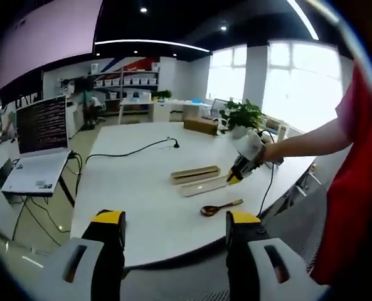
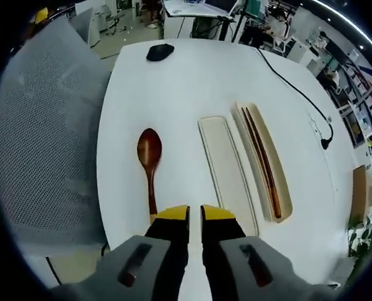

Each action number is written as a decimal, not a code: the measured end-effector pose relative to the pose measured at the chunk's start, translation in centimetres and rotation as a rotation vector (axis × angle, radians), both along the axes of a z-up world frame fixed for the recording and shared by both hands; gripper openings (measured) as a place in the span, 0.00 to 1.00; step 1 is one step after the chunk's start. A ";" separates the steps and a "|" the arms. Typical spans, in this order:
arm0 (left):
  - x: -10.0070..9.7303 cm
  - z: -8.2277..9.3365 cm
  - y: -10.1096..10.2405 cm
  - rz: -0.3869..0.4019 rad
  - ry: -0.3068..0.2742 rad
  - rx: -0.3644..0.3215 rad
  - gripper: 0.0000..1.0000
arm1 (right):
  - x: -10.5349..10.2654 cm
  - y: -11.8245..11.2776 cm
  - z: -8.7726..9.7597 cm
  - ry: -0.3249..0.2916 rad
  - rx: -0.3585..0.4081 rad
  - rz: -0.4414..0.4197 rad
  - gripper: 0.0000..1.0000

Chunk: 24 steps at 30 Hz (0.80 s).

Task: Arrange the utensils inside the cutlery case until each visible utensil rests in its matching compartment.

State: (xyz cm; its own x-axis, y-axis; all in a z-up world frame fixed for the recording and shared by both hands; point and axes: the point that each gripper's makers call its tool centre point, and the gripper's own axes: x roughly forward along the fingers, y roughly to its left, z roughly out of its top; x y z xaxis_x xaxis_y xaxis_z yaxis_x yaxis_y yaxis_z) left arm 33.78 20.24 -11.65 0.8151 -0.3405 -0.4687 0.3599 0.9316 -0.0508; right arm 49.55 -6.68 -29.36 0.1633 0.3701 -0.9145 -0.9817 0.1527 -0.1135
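Observation:
A brown wooden spoon [image 2: 149, 164] lies on the white table [image 2: 192, 81], bowl away from me, its handle end just left of my right gripper [image 2: 195, 217]. That gripper's yellow-tipped jaws stand nearly together with nothing between them. Beside the spoon lies an empty cream tray [image 2: 226, 169] of the cutlery case. Past it, the wooden-rimmed compartment [image 2: 285, 191] holds dark chopsticks [image 2: 262, 158]. In the left gripper view, my left gripper [image 1: 176, 221] hangs open off the table's near edge, far from the spoon [image 1: 220, 207], tray [image 1: 203, 186] and chopstick compartment [image 1: 195, 174]. A person's hand holds the right gripper [image 1: 234, 177] over the tray's end.
A black mouse [image 2: 160, 51] sits at the table's far end and a black cable [image 2: 298, 94] runs to a plug. A grey mesh chair [image 2: 41, 125] stands by the table's edge. A laptop [image 1: 40, 144] on a side table, a potted plant [image 1: 242, 116] and a cardboard box [image 1: 201, 125] lie beyond.

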 end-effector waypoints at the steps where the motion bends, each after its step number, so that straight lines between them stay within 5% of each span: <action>1: -0.1 -0.1 -0.1 -0.003 -0.001 0.006 0.67 | -0.2 0.1 -0.1 0.001 0.002 0.002 0.04; 24: 0.1 -0.4 -0.3 -0.011 0.011 0.008 0.66 | -3.5 1.1 -3.9 0.065 -0.005 0.032 0.08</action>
State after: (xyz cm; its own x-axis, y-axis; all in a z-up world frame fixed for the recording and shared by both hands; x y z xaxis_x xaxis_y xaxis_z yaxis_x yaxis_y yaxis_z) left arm 33.92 19.94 -12.04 0.8062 -0.3461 -0.4799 0.3700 0.9278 -0.0475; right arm 46.08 -5.55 -33.21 0.0916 0.3701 -0.9245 -0.9915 0.1204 -0.0501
